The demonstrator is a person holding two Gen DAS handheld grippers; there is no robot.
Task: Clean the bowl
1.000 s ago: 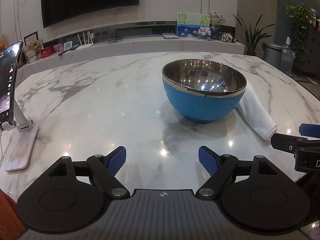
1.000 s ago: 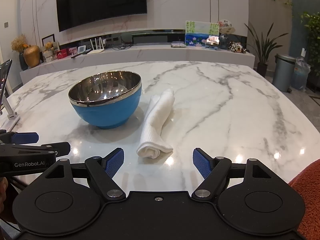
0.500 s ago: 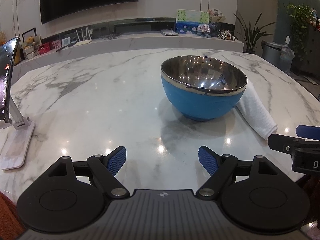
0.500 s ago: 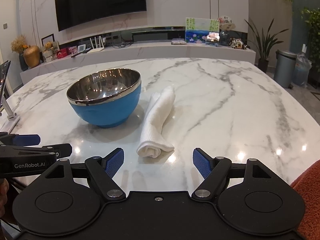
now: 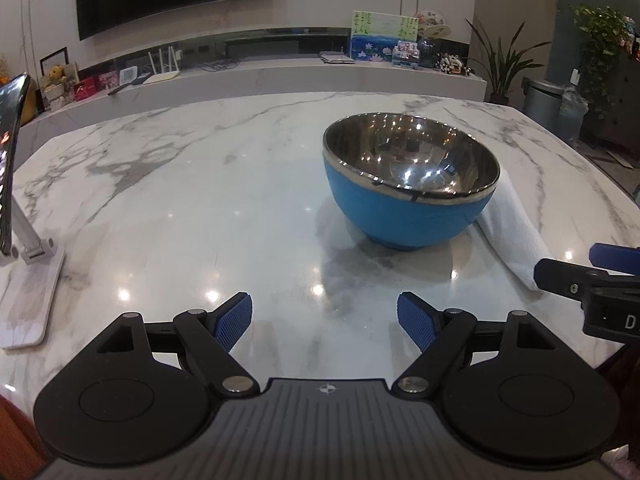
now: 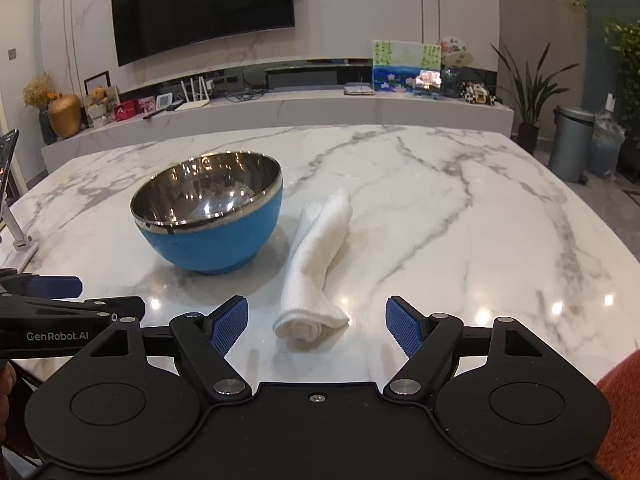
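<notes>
A blue bowl with a shiny steel inside stands upright on the marble table; it also shows in the right wrist view, bowl. A rolled white cloth lies just right of it, partly hidden behind the bowl in the left wrist view, cloth. My left gripper is open over the table's near edge, short of the bowl and a bit left of it. My right gripper is open, with the cloth's near end lying between and just beyond its blue pads.
A phone on a white stand sits at the table's left edge. Beyond the table run a low marble shelf with small items, a wall TV, plants and a grey bin. An orange-red fabric shows at lower right.
Both grippers have crept slightly forward and higher, so the bowl and cloth sit a little lower and closer in view. Both stay open; nothing was grasped.
</notes>
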